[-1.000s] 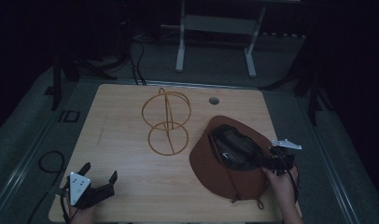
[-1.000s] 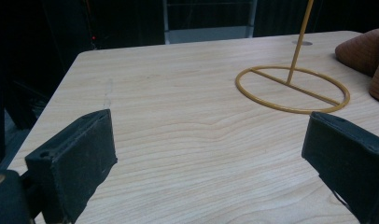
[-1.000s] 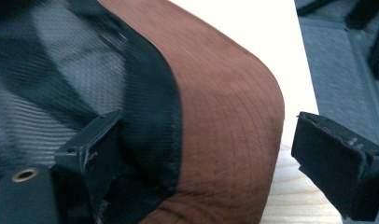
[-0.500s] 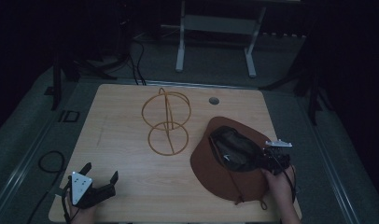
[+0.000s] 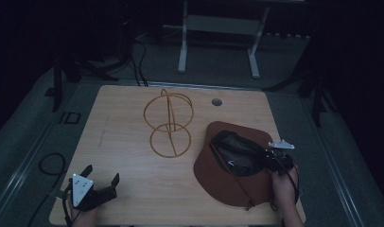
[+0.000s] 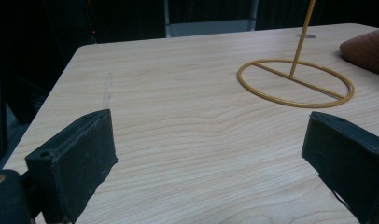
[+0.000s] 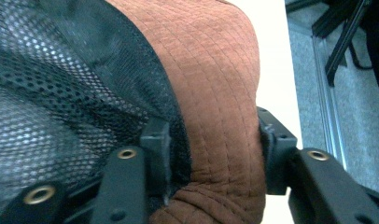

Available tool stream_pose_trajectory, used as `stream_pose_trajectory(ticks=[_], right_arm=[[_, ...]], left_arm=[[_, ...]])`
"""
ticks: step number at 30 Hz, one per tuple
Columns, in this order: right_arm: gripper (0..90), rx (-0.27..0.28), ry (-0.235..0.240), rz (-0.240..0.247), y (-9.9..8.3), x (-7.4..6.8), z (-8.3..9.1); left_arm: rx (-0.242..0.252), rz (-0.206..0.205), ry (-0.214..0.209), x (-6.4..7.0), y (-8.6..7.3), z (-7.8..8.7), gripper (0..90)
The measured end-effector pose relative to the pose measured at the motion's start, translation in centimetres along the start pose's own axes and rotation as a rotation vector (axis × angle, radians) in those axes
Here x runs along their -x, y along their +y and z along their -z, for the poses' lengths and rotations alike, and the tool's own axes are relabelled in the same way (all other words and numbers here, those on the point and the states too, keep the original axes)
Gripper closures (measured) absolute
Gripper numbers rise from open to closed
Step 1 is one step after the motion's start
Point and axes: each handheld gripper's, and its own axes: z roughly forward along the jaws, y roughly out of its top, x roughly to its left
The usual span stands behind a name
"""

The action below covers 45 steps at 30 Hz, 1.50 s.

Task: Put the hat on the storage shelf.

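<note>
A brown wide-brimmed hat [image 5: 228, 189] lies upside down on the right of the wooden table [image 5: 124, 132], its black mesh lining facing up. My right gripper [image 5: 268, 163] is at the hat's right side. In the right gripper view one jaw of that gripper [image 7: 211, 140] is inside against the mesh and the other is outside, with the quilted brown hat [image 7: 215, 93] wall pinched between them. A gold wire hat stand [image 5: 168, 118] stands at the table's middle. My left gripper [image 5: 103, 173] rests open at the front left corner, holding nothing [image 6: 206, 144], facing the stand's base ring [image 6: 297, 79].
A round cable hole [image 5: 217, 101] sits near the table's back edge. A white metal frame [image 5: 183, 42] stands on the dark floor behind. A cable loop [image 5: 52, 163] lies on the floor at the left. The hat's edge [image 6: 367, 49] shows beyond the stand.
My right gripper has shifted slightly left and toward the person, further onto the hat's crown wall. The left gripper has stayed put.
</note>
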Motion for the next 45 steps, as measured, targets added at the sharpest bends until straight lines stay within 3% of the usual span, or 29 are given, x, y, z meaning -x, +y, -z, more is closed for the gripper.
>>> stream_pose_trajectory(ticks=[13,14,21,23,25,27,31,33,35,36,39,41,42,45], right_arm=[[64.9,0.131,-0.012,0.024,1.7,0.9,3.2],[65.6,0.173,-0.015,0.030,2.1,1.2,4.3],[68.2,0.251,-0.013,0.038,3.5,1.5,7.1],[68.7,0.277,-0.008,0.036,4.0,1.6,8.0],[69.5,0.313,-0.002,0.030,4.5,1.7,9.1],[70.0,0.338,0.004,0.028,4.8,1.7,9.9],[70.9,0.383,0.020,0.027,5.2,1.6,11.3],[71.1,0.408,0.034,0.015,5.3,1.7,12.1],[71.5,0.432,0.043,0.002,5.4,1.9,12.8],[71.5,0.432,0.043,0.002,5.4,1.9,12.8],[71.9,0.474,0.058,-0.013,5.6,2.3,14.2],[71.8,0.490,0.055,-0.010,5.7,2.4,14.9],[71.9,0.500,0.052,-0.010,5.7,2.5,15.2],[71.8,0.520,0.043,-0.004,5.6,2.4,16.0]], left_arm=[[0.012,0.013,-0.010,0.1,0.1,-0.1,3.3],[0.010,0.025,-0.012,0.2,0.2,-0.1,3.3],[-0.027,0.042,-0.029,1.0,1.3,0.0,4.9],[-0.035,0.038,-0.052,1.4,1.8,-0.1,5.0],[-0.056,0.034,-0.072,1.9,2.5,-0.2,5.0],[-0.090,0.031,-0.127,3.1,3.7,-0.4,4.9],[-0.098,-0.002,-0.172,4.6,5.0,-0.6,4.9],[-0.106,-0.028,-0.230,6.1,6.4,-0.9,4.9],[-0.117,-0.058,-0.263,7.3,7.5,-1.2,4.9],[-0.117,-0.058,-0.263,7.3,7.5,-1.2,4.9],[-0.122,-0.096,-0.314,9.3,9.2,-1.9,4.9],[-0.125,-0.133,-0.318,10.5,10.0,-2.2,5.0],[-0.125,-0.133,-0.318,10.5,10.0,-2.2,4.9],[-0.131,-0.161,-0.352,12.4,11.5,-2.8,4.9]])
